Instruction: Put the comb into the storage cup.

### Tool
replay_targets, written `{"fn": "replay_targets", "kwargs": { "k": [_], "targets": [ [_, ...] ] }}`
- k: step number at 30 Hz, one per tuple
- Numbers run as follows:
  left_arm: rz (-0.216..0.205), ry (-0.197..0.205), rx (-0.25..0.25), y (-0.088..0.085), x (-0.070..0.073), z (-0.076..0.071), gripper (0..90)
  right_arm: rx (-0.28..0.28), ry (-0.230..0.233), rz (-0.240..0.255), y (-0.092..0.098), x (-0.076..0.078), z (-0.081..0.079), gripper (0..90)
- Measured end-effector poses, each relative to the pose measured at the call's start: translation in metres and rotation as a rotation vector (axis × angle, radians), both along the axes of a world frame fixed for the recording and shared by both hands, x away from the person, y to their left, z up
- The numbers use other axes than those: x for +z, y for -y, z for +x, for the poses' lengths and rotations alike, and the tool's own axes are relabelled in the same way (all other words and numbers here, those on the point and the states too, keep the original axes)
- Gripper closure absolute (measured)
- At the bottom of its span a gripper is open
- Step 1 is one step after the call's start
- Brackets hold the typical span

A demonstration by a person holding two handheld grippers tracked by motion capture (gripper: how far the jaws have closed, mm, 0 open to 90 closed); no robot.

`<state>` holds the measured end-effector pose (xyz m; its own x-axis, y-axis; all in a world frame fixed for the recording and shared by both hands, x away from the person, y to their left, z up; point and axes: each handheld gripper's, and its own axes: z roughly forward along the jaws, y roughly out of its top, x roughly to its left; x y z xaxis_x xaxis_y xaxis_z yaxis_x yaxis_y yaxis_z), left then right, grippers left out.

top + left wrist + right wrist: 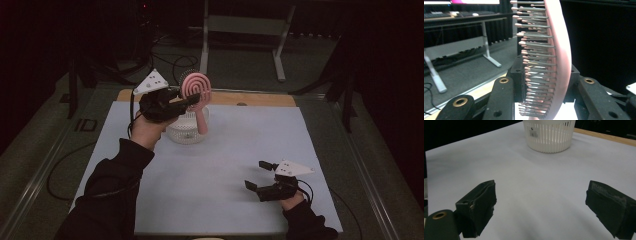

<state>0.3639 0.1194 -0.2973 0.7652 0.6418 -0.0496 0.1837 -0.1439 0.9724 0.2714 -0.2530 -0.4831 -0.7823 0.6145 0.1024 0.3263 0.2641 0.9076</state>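
Pink hairbrush point(197, 90) clamped in left gripper point(192, 100), above white basket point(186, 132).
Right gripper point(256, 175) released, resting on table point(225, 150).

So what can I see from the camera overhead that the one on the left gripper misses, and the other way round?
Overhead: the left gripper holds a pink hairbrush above a white basket, the right gripper rests open on the white table cover, and the person's sleeves show.

Left gripper view: the brush's bristles edge-on, clamped between the jaws.

Both: the hairbrush, the gripper holding it, and the metal stand on the floor behind.
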Motion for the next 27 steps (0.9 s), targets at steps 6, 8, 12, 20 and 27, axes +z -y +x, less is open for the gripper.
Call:
{"fn": "replay_targets", "kwargs": {
  "k": [6, 8, 12, 20, 27],
  "targets": [
    [0.012, 0.027, 0.036, -0.006, 0.002, 0.006, 64.9, 0.002, -0.002, 0.002, 0.0, 0.0, 0.0, 9.2],
    [0.02, 0.041, 0.05, -0.008, 0.003, 0.007, 64.9, 0.001, -0.004, 0.005, 0.0, 0.0, 0.0, 9.2],
    [0.028, 0.061, 0.072, -0.011, 0.004, 0.012, 64.9, 0.006, -0.002, 0.003, -0.001, 0.0, 0.0, 9.2],
    [0.073, 0.098, 0.118, -0.016, 0.001, 0.019, 64.9, 0.004, -0.001, 0.003, -0.001, 0.0, 0.0, 9.2],
    [0.122, 0.115, 0.152, -0.016, -0.005, 0.025, 64.9, 0.006, -0.004, 0.003, -0.001, 0.0, 0.0, 9.2]
  ]
}}
